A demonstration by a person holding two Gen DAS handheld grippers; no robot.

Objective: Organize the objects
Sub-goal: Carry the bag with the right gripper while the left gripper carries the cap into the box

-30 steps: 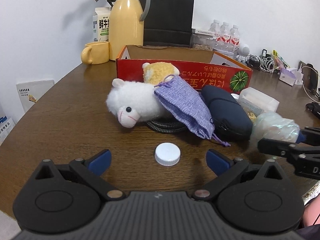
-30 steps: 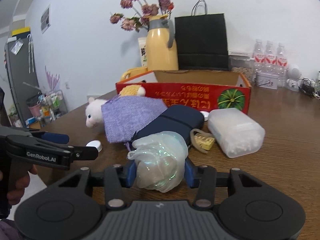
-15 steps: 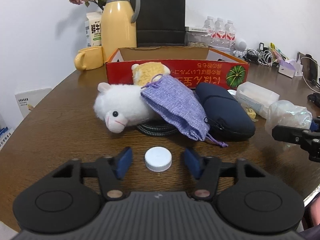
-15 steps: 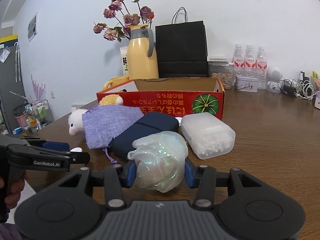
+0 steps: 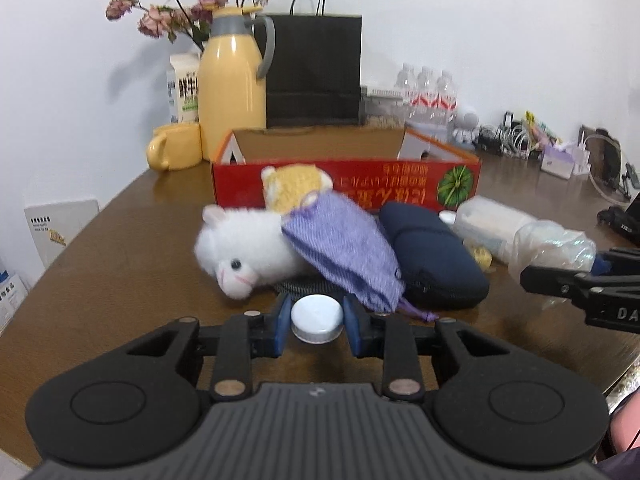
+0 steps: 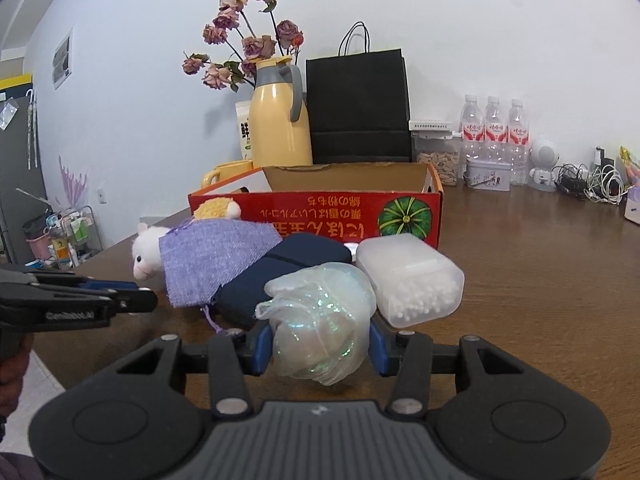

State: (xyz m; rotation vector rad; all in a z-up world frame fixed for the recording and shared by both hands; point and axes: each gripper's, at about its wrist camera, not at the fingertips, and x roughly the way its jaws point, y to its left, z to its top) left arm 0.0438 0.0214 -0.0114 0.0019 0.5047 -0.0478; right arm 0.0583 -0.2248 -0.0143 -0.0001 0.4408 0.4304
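White plastic cap sat on the counter right between my left gripper pads; jaws were closing on it, pads looked at or nearly at its sides, couldn't tell if they'd bitten yet. Right gripper was clamped on the crumpled clear bottle, held up off the counter, off to the left gripper's right side.

Step in hand, as I read it: picking up the cap w/ the left, prob. to pair it w/ the bottle or drop both in the red box, which stood open well ahead of both grippers, beyond the white plush, purple pouch and navy case.

Next move needed: finish the squeeze, check the grip, lift straight up. The cap was low and slick, so it might pop out. The pouch's cord lay just right of the left gripper; I'd keep clear of it.
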